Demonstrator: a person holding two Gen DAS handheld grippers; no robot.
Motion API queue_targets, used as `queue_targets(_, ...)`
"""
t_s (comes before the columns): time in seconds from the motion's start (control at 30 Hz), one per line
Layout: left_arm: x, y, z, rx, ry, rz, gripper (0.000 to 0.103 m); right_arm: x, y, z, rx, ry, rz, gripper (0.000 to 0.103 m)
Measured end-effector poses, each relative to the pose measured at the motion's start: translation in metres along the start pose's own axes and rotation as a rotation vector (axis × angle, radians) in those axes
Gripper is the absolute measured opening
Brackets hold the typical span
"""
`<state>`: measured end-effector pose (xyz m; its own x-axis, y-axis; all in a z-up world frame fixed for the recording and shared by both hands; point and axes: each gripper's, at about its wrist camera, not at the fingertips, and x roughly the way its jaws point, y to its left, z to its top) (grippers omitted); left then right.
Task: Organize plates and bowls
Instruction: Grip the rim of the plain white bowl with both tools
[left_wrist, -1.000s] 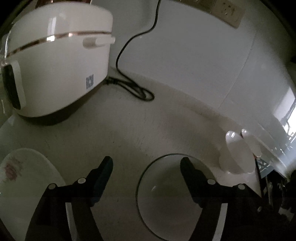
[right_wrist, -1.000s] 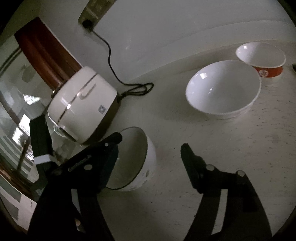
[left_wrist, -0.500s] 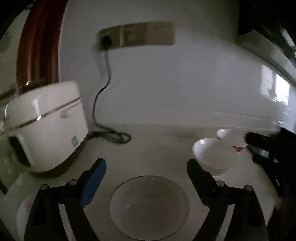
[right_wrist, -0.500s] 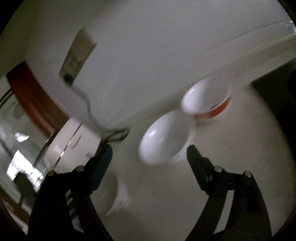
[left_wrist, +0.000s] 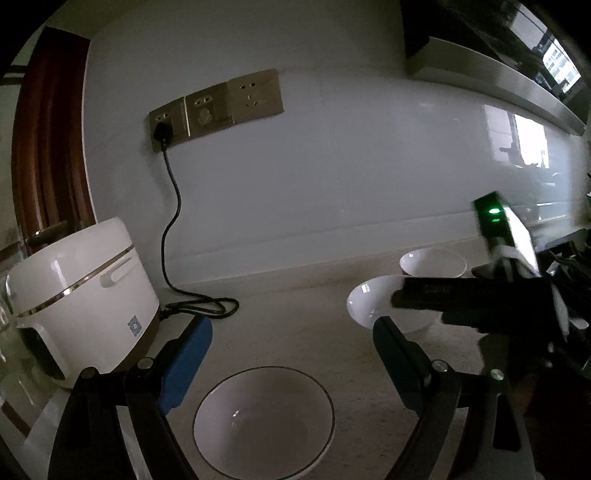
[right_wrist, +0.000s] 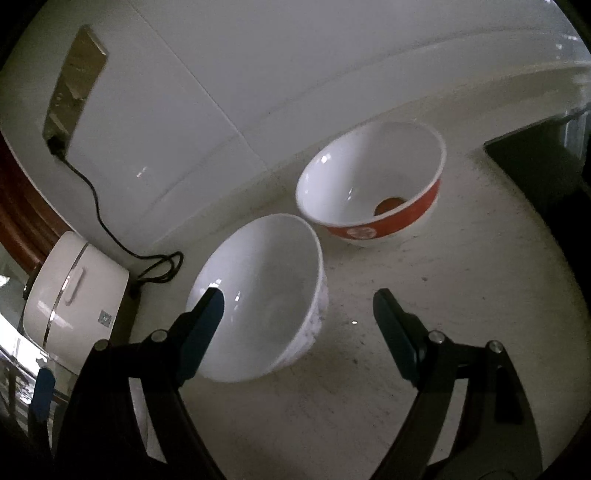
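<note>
Two bowls (right_wrist: 258, 295) (right_wrist: 369, 184) touching (right hand-held gripper (right_wrist: 295, 321) open).

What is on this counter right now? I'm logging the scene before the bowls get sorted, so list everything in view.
Dark-rimmed bowl: one, white, counter, below the left gripper.
Plain bowl: one, white, mid-counter, before the right gripper.
Red-banded bowl: one, white and red, behind the plain bowl, near the wall.
Rice cooker: one, white, counter's left end.
Cord: one, black, socket to cooker.
Socket panel: one, metallic, wall.
Left gripper: black, blue pads, open, empty.
Right gripper: black, blue pads, open, empty.
</note>
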<state>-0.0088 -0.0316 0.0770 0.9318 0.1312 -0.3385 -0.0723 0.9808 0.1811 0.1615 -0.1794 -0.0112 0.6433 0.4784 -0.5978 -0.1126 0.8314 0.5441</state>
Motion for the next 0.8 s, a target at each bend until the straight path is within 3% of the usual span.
queue_targets(0.07, 0.001, -0.002, 0.000, 0.006, 0.004, -0.011, 0.090, 0.006, 0.005, -0.003, -0.052, 0.036, -0.038, 0.083)
queue_targets(0.2, 0.002, -0.006, -0.002, 0.012, 0.019, -0.026, 0.090, 0.003, 0.006, -0.005, -0.052, 0.086, -0.037, 0.044)
queue_targets(0.4, 0.002, -0.009, -0.002, 0.006, 0.022, -0.044, 0.090, -0.007, -0.011, -0.002, -0.007, 0.136, -0.013, 0.029)
queue_targets(0.6, -0.001, -0.014, -0.004, -0.009, 0.026, -0.139, 0.090, -0.033, -0.020, -0.010, -0.160, 0.224, -0.028, 0.025)
queue_targets(0.77, -0.009, -0.036, -0.008, 0.068, 0.000, -0.198, 0.090, -0.061, -0.032, -0.011, -0.203, 0.190, -0.076, 0.027)
queue_targets(0.8, -0.009, -0.041, -0.010, 0.087, -0.002, -0.210, 0.090, -0.061, -0.035, -0.009, -0.172, 0.184, -0.058, 0.033)
